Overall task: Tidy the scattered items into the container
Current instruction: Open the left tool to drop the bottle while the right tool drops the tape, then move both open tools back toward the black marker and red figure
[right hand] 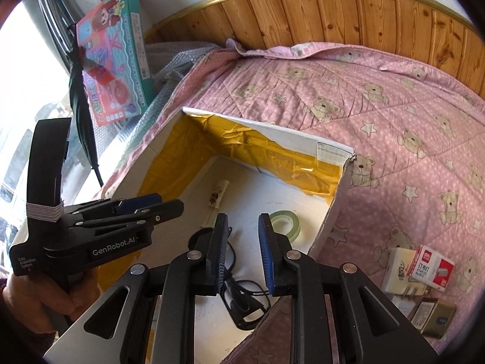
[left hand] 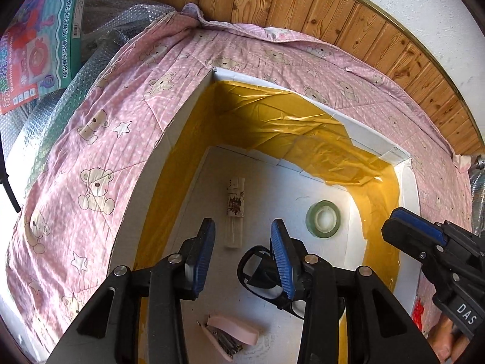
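A white box point(left hand: 368, 135) lined with yellow tape sits on a pink bear quilt point(left hand: 100, 139). On its floor lie a printed tube point(left hand: 235, 209), a green tape roll point(left hand: 322, 219), black glasses point(left hand: 260, 276) and a pink stapler point(left hand: 230, 333). My left gripper point(left hand: 242, 230) hangs open and empty over the box, above the tube and glasses. My right gripper point(right hand: 242, 224) is also open and empty, above the glasses point(right hand: 242, 297) and beside the tape roll point(right hand: 285, 221). On the quilt right of the box point(right hand: 303, 141) lie a tissue pack point(right hand: 397, 270), a staples box point(right hand: 432, 268) and a metal tin point(right hand: 433, 318).
A wooden headboard panel point(right hand: 333, 12) runs behind the quilt. A colourful toy box point(right hand: 118, 51) and bubble wrap point(right hand: 169, 57) lean at the back left, with a black folded umbrella point(right hand: 80, 106) by the window. A hand point(right hand: 33, 300) holds the left gripper's handle.
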A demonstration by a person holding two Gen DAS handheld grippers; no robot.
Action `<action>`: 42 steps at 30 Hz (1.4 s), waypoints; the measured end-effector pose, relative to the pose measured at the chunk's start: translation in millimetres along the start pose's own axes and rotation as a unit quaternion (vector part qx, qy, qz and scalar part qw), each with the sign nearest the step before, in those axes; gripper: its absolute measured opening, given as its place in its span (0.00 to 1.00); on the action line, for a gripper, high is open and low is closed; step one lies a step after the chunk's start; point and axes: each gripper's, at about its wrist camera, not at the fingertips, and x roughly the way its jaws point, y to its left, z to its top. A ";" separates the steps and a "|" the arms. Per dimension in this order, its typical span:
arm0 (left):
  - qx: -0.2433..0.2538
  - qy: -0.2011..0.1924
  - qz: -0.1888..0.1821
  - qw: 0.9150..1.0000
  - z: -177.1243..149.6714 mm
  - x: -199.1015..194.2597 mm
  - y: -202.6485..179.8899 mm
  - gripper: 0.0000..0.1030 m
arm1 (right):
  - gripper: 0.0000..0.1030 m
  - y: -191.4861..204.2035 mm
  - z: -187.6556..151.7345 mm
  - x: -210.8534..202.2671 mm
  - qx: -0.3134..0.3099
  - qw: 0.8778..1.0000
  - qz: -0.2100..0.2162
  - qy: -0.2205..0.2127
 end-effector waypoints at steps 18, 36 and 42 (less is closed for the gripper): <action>0.068 -0.097 -0.039 0.992 -82.3 -133.0 -38.0 0.39 | 0.23 40.3 -82.2 -80.5 -0.006 0.998 0.039 -0.049; 0.150 -0.114 -0.058 0.980 -183.0 -184.5 -98.8 0.39 | 0.24 42.7 -173.3 -136.1 0.024 0.995 0.064 -0.073; 0.159 -0.092 -0.072 0.980 -208.3 -171.9 -113.9 0.39 | 0.25 21.9 -222.2 -141.9 0.056 0.994 0.054 -0.070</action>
